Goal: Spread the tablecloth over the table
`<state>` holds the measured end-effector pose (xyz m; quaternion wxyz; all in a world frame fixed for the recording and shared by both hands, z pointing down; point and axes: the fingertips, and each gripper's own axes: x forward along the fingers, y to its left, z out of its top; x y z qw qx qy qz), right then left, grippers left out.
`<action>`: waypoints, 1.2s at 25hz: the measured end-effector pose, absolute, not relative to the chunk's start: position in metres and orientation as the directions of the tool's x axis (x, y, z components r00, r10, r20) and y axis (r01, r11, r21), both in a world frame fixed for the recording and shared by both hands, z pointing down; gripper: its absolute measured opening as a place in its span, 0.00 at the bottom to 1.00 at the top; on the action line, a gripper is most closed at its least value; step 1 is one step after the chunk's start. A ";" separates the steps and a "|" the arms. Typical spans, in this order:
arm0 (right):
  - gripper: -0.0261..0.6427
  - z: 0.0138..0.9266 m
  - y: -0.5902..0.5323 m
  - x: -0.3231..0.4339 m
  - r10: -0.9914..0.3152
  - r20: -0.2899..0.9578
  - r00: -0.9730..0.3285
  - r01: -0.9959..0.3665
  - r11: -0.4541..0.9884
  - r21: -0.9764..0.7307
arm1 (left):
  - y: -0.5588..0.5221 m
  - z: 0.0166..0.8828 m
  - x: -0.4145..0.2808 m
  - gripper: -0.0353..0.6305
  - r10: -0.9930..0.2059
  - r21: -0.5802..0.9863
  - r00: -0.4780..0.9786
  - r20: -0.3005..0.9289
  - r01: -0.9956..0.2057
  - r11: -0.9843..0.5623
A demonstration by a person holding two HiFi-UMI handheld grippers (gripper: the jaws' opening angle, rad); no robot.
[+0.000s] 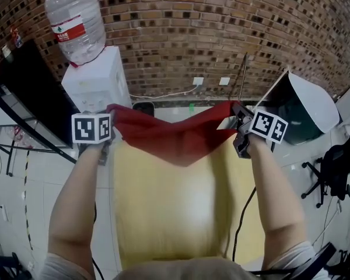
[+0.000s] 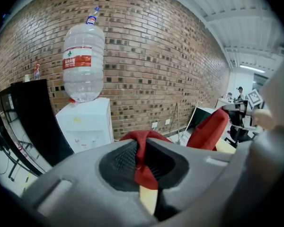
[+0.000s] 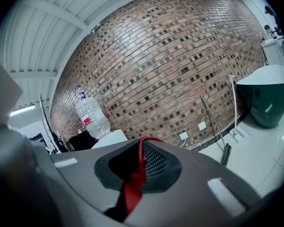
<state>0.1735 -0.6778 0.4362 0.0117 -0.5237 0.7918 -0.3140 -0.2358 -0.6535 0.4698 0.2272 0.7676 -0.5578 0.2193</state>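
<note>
Both grippers are clamping the red tablecloth [image 1: 178,136]: the left gripper [image 1: 107,150] and right gripper [image 1: 238,134] are each pinching a corner, the cloth sagging between them above the yellow table [image 1: 169,209].

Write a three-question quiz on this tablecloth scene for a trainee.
1. True or false: the left gripper and the right gripper are each shut on the red tablecloth.
2. What sits on the white dispenser? A. a water bottle B. a lamp C. a box
3. Fill in: most of the yellow table is ___ (covered / bare).
Key: 1 true; 2 A; 3 bare.
</note>
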 end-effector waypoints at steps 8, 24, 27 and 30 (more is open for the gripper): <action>0.05 0.505 -0.671 0.194 -0.818 0.430 -0.383 -0.852 0.134 -0.506 | -0.649 0.524 -0.244 0.09 -0.702 0.121 0.268 0.660 -0.960 -0.253; 0.05 0.554 -0.673 0.199 -0.787 0.501 -0.359 -0.852 0.057 -0.520 | -0.654 0.560 -0.247 0.09 -0.656 0.126 0.253 0.711 -0.964 -0.235; 0.05 0.524 -0.689 0.199 -0.808 0.461 -0.367 -0.850 0.089 -0.519 | -0.669 0.533 -0.246 0.09 -0.684 0.110 0.256 0.683 -0.962 -0.250; 0.05 0.482 -0.708 0.197 -0.833 0.399 -0.383 -0.837 0.130 -0.532 | -0.685 0.501 -0.247 0.09 -0.714 0.071 0.247 0.656 -0.961 -0.267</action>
